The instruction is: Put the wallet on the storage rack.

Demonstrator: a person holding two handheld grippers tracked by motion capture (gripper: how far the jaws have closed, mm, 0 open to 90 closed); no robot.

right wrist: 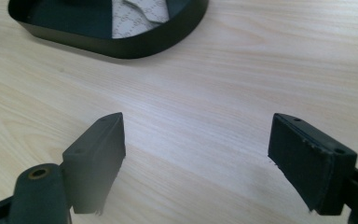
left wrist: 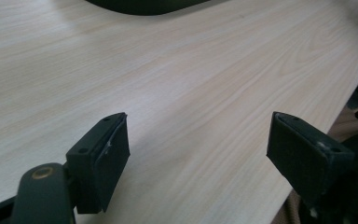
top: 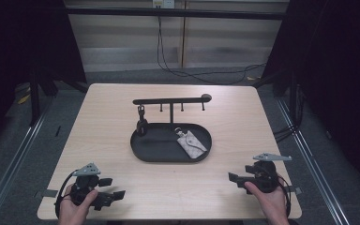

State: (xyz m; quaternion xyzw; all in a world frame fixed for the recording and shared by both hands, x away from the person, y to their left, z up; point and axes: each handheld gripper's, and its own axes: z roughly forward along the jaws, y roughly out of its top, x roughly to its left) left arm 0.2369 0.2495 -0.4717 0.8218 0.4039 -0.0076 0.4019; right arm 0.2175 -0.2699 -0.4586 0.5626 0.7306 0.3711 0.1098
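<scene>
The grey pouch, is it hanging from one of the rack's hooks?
No, the grey pouch lies flat in the black tray, below the rack.

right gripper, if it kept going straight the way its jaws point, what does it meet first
Probably the black tray: from the right gripper, jaws open, bare table leads to its near wall, the grey pouch inside. Depth is uncertain.

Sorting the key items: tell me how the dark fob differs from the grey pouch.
The fob is dark and slim; the pouch is pale grey, patterned and wider. The fob hangs upright from the rack's left hook; the pouch lies flat in the tray. Both sit over the tray, apart from both grippers.
</scene>
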